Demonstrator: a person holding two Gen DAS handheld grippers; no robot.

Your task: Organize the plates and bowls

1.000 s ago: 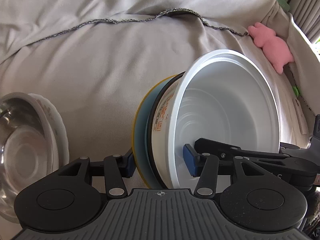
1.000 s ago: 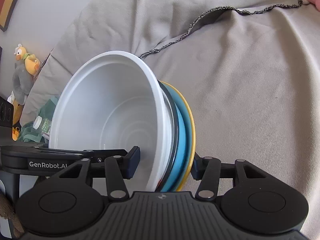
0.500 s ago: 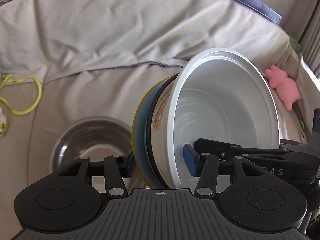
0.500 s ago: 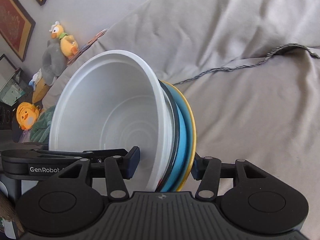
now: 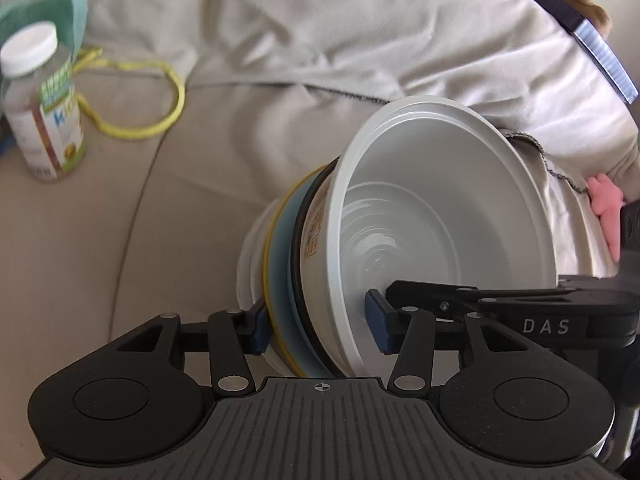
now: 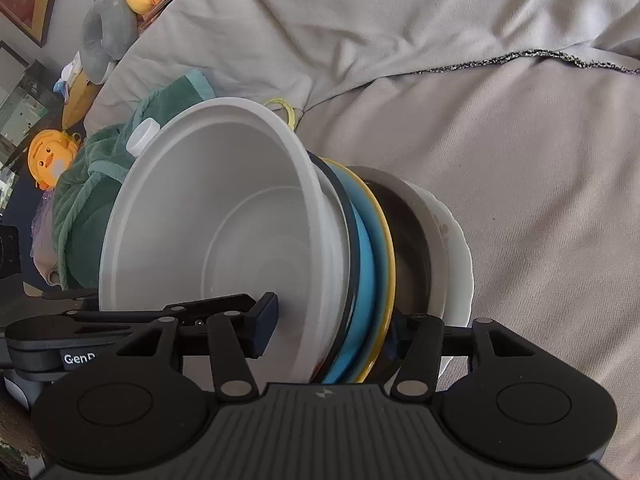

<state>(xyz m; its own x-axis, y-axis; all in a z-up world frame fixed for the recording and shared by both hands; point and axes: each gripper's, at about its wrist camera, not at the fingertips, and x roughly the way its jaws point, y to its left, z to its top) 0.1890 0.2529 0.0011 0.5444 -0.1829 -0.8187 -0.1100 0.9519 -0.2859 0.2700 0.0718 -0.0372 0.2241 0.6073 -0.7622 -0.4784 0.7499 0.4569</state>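
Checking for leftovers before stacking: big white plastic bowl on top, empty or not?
Empty. The big white plastic bowl shows only its bare ringed floor and clean walls in both wrist views; nothing lies inside.

**Hidden and cut-off bits**

My white bowl (image 6: 224, 224) hides most of the bottle (image 6: 141, 135), only its cap shows. The steel bowl (image 6: 416, 240) and white plate (image 6: 458, 264) show rims only. My left view crops the pink toy (image 5: 608, 208) behind the other gripper; the bottle label is blurred.

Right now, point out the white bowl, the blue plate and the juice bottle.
white bowl (image 5: 448, 216): left wrist view, inner wall.
blue plate (image 6: 366, 256): right wrist view, underside near rim.
juice bottle (image 5: 44, 108): left wrist view, label.
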